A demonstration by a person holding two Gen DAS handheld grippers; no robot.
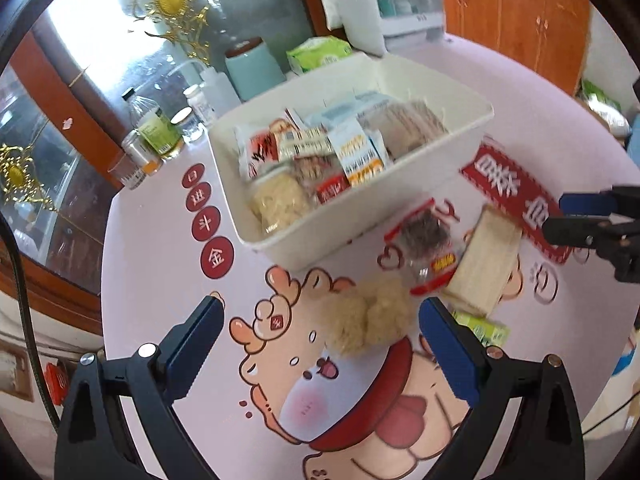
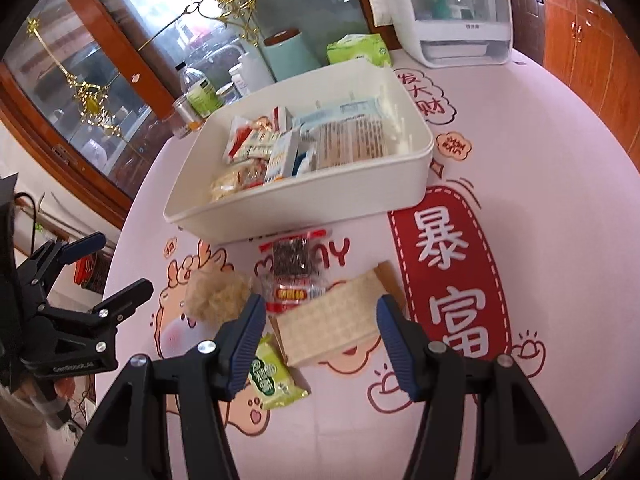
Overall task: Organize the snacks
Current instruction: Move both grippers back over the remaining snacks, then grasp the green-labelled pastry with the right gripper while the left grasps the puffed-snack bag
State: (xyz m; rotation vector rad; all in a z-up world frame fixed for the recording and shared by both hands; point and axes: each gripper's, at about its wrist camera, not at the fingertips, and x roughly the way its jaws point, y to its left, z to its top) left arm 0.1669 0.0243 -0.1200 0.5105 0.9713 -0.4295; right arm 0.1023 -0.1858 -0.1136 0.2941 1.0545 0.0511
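Observation:
A white bin [image 1: 372,216] [image 2: 328,200] on the pink tablecloth holds several snack packs. In front of it lie a pale fluffy snack pack [image 1: 366,320] [image 2: 216,292], a red pack with dark contents [image 1: 428,252] [image 2: 296,276], a beige wafer pack [image 1: 484,268] [image 2: 332,324] and a small green pack [image 1: 486,326] [image 2: 274,376]. My left gripper [image 1: 320,344] is open and empty, just short of the fluffy pack. My right gripper [image 2: 320,344] is open, its fingers either side of the wafer pack's near end; it also shows in the left wrist view [image 1: 560,216].
Behind the bin stand a teal canister [image 2: 290,54], bottles and jars [image 2: 200,96], a green tissue pack [image 2: 358,50] and a white appliance [image 2: 456,12]. A glass cabinet [image 2: 80,92] is at the left, wooden cupboards [image 2: 592,48] at the right.

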